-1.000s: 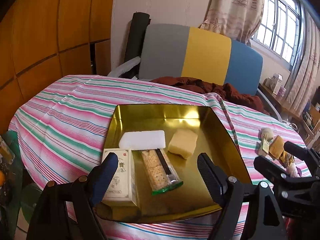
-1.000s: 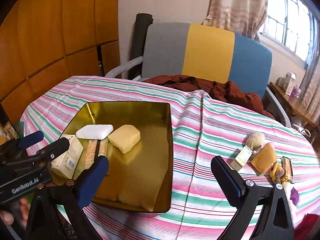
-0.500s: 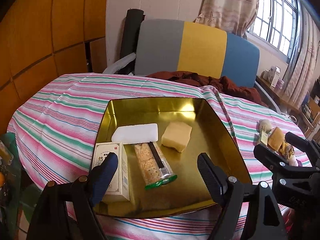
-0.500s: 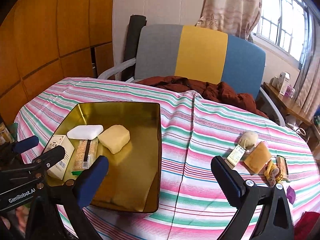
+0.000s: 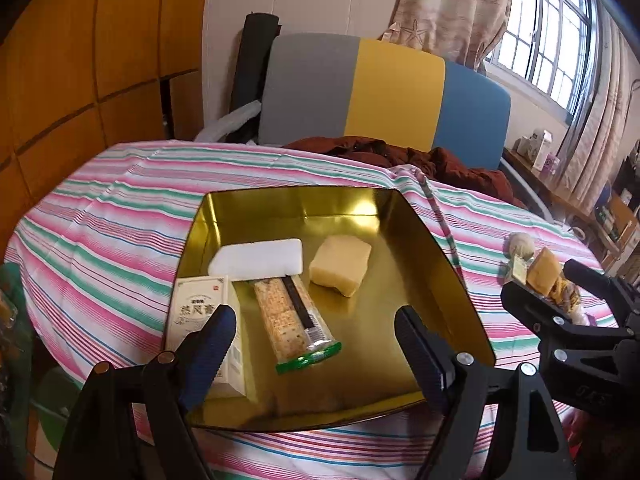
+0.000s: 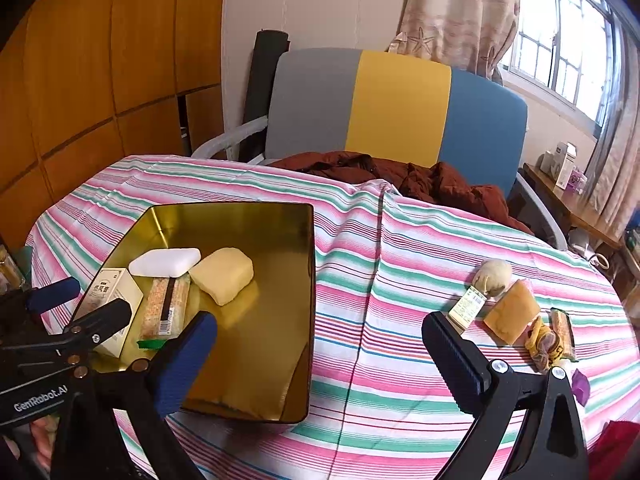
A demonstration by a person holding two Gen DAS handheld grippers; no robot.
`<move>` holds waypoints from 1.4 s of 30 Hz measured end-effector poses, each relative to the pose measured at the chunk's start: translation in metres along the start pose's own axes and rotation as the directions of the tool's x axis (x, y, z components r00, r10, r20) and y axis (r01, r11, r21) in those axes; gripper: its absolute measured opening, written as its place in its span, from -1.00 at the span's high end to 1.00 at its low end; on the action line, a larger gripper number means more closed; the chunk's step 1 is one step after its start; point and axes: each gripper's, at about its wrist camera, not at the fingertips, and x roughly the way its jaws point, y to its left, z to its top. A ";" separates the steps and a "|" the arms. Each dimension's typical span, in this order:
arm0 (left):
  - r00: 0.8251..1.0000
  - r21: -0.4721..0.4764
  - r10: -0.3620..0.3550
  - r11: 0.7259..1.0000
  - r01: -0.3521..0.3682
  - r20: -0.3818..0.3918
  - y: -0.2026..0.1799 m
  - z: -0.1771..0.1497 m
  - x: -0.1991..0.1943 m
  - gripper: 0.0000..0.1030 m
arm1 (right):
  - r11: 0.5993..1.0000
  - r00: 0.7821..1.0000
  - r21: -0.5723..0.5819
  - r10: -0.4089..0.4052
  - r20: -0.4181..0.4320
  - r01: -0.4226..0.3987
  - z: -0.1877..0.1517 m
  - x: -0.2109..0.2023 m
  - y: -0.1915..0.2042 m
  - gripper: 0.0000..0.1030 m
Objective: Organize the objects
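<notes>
1. Gold tray [image 5: 436,256] on the striped tablecloth [image 6: 380,264] now sits farther from both cameras than a second ago; it holds a white block [image 5: 256,258], yellow sponge [image 5: 340,266], cracker pack [image 5: 294,322] and small carton [image 5: 202,320].
2. Left gripper [image 5: 316,344] and right gripper [image 6: 320,356] hang released, empty.
3. Loose items [image 6: 508,308] wait at right, likely next.

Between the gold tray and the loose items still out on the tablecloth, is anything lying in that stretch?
Nothing: in the right wrist view only bare striped tablecloth separates the gold tray from the loose items.
</notes>
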 end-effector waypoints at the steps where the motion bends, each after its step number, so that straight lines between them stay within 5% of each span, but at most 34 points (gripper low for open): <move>1: 1.000 -0.006 -0.009 1.000 0.009 -0.002 0.001 0.000 0.000 -0.61 | 1.000 1.000 0.000 -0.003 -0.001 0.003 -0.001 0.000 -0.001 -0.99; 17: 0.993 0.033 -0.116 0.993 0.116 -0.010 -0.016 -0.001 0.000 -0.61 | 0.990 0.994 0.087 -0.108 -0.032 0.110 -0.011 -0.004 -0.067 -0.99; 27: 0.984 0.066 -0.179 0.982 0.178 0.015 -0.036 0.012 -0.005 -0.61 | 0.955 0.979 0.217 -0.189 -0.079 0.202 -0.018 -0.017 -0.152 -0.99; 36: 0.954 0.172 -0.298 0.939 0.298 -0.023 -0.080 0.017 -0.008 -0.60 | 0.836 0.940 0.431 -0.321 -0.118 0.340 -0.035 -0.039 -0.263 -0.99; 42: 0.949 0.290 -0.310 0.904 0.314 -0.059 -0.128 0.021 -0.002 -0.60 | 0.677 0.933 0.659 -0.340 -0.117 0.329 -0.069 -0.046 -0.330 -0.99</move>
